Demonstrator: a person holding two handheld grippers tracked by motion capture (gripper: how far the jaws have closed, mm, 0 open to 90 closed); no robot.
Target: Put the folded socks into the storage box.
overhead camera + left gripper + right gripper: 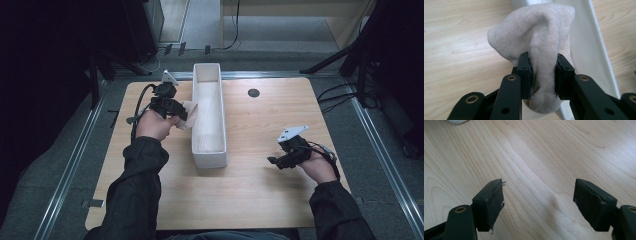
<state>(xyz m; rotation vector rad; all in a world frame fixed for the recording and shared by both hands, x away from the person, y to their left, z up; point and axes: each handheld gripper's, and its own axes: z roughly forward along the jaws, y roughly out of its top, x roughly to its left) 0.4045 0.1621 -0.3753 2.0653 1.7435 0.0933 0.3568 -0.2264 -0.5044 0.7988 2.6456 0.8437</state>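
A bunched beige sock point(536, 37) is pinched between the pads of my left gripper point(543, 75), which is shut on it. From above, that left gripper point(182, 114) holds the sock point(189, 111) just left of a long white bin point(209, 155), near the bin's left wall. The white bin point(586, 50) runs behind the sock in the left gripper view. My right gripper point(274, 161) rests low over the table at the right, jaws wide open. Nothing lies between its fingers, just bare wood under my right gripper point(539, 202).
The wooden table point(260, 200) has a small dark round hole point(253, 93) at the back right of the bin. Metal rails and cables border the table. A corner of the white bin point(457, 121) peeks in at the top left of the right gripper view.
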